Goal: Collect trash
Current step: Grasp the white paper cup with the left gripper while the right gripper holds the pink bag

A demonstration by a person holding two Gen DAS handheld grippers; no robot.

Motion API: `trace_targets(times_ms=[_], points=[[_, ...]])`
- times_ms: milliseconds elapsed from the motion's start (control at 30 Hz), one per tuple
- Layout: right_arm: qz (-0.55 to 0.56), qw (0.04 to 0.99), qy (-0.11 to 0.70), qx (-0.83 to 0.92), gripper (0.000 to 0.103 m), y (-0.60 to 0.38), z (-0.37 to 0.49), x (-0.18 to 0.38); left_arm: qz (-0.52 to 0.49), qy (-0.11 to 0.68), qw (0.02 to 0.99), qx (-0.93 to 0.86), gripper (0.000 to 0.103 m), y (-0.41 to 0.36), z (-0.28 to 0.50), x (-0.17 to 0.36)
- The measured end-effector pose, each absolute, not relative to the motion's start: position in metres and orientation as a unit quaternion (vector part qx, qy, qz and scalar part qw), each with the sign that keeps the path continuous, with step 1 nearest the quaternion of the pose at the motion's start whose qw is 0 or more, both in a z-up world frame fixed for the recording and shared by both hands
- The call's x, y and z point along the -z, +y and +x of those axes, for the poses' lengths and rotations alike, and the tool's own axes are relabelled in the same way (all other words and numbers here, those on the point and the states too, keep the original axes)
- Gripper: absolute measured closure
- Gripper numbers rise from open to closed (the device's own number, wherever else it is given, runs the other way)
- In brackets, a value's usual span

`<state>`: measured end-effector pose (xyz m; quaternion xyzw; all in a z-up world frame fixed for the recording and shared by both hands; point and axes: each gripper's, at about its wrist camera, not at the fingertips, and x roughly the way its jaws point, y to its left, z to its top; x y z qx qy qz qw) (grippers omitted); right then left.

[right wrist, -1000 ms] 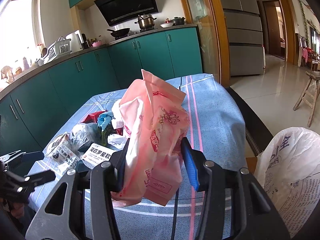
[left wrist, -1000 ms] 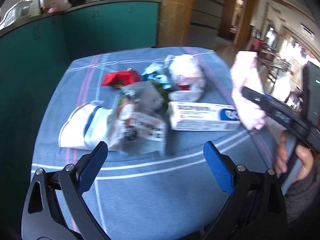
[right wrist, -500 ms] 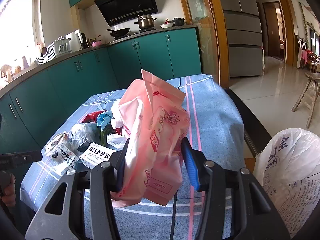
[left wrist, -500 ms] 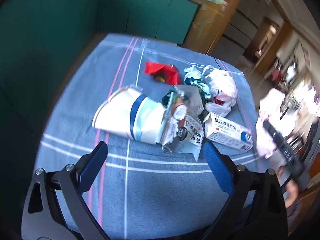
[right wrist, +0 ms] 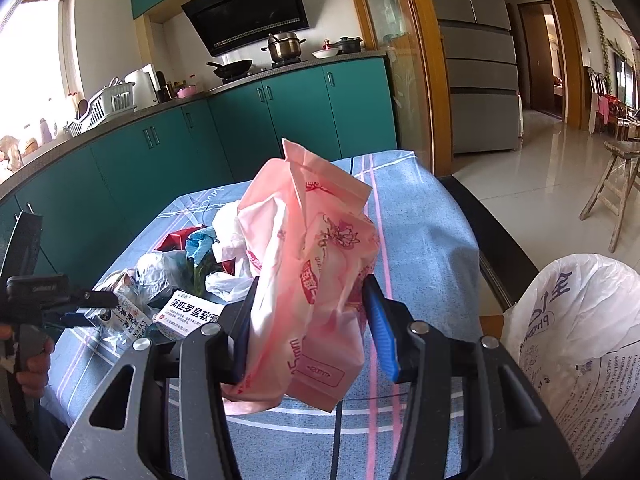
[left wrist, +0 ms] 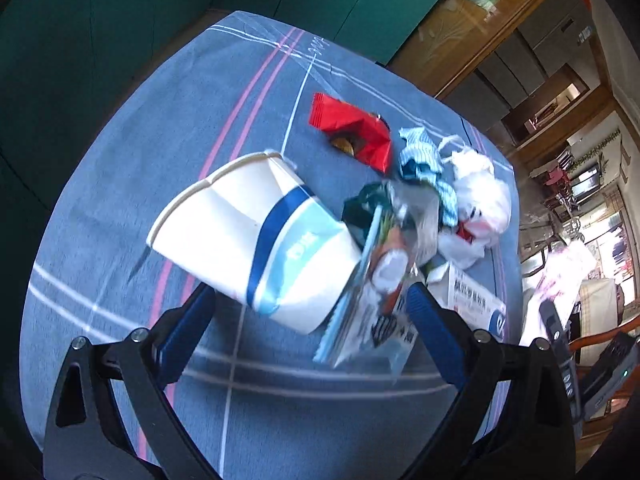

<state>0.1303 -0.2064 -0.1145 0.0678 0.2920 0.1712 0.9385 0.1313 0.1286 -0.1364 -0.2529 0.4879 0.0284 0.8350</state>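
My left gripper (left wrist: 308, 300), jaws wide, has swung in over the crushed white paper cup (left wrist: 256, 240), my likely next pickup; my right gripper (right wrist: 306, 320) stays clamped on the pink plastic bag (right wrist: 308, 264).

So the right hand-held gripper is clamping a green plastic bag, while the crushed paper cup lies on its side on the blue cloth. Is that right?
Not quite. The bag in the right hand-held gripper is pink, not green, as the right wrist view shows. The rest holds: the crushed paper cup lies on its side on the blue cloth.
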Motion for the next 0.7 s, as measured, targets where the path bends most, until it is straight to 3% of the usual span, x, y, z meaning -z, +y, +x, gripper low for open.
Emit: trace_targets(times_ms=[300, 333, 433, 467, 533, 700], points=[[0.071, 0.938, 0.292, -0.171, 0.054, -0.207, 0.131, 0.115, -0.303, 0.484, 0.817, -0.079, 0.007, 0.168, 0.151, 0.135], [0.069, 0.938, 0.291, -0.172, 0.054, -0.206, 0.131, 0.115, -0.300, 0.487, 0.816, -0.089, 0.010, 0.170, 0.154, 0.137], [0.062, 0.940, 0.289, -0.171, 0.054, -0.204, 0.129, 0.114, -0.293, 0.492, 0.815, -0.090, 0.031, 0.171, 0.159, 0.141], [0.061, 0.940, 0.289, -0.170, 0.054, -0.204, 0.129, 0.114, -0.286, 0.488, 0.820, -0.091, 0.043, 0.170, 0.159, 0.140], [0.063, 0.940, 0.290, -0.168, 0.054, -0.205, 0.130, 0.115, -0.292, 0.482, 0.823, -0.079, 0.053, 0.169, 0.159, 0.139], [0.068, 0.941, 0.286, -0.167, 0.054, -0.206, 0.130, 0.114, -0.275, 0.449, 0.846, -0.081, 0.066, 0.168, 0.145, 0.124]])
